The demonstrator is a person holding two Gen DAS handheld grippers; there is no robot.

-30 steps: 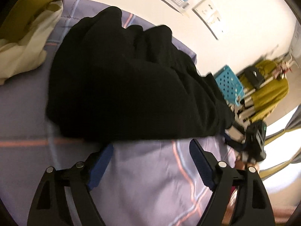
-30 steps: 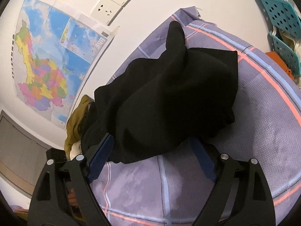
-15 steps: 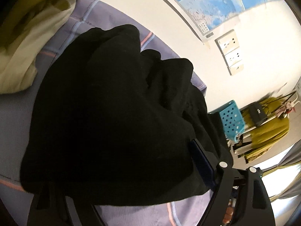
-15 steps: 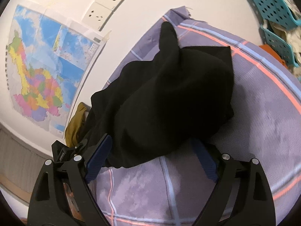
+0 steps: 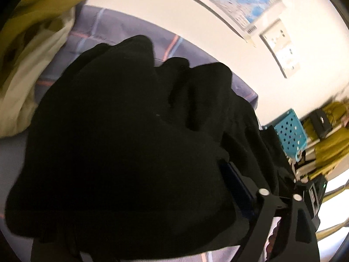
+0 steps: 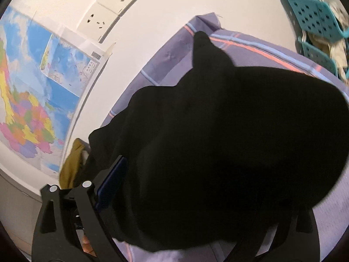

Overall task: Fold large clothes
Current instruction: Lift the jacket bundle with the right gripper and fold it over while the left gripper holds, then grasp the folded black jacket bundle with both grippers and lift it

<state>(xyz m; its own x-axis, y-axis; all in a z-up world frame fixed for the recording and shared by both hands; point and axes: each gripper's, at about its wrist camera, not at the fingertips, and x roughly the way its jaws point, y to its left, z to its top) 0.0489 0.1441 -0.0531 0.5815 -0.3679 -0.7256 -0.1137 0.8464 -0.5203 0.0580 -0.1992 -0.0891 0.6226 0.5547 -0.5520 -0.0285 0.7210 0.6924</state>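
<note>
The black garment lies bunched on the purple plaid bed, between both tools' fingers. The left tool and right tool stand wide apart, having just opened further. Writing on the wall map is unreadable.

matt black cloth garment — woven checked bedsheet

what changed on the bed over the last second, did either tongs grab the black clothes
Both tongs pushed forward into the crumpled black fabric garment: the left tongs and right tongs, which a second ago sat short of its edge, now straddle it. Their jaws have just been opening, with cloth between them but no visible clamp. The purple plaid bedsheet, the olive-and-cream clothing pile and the garment's place look unchanged.
</note>
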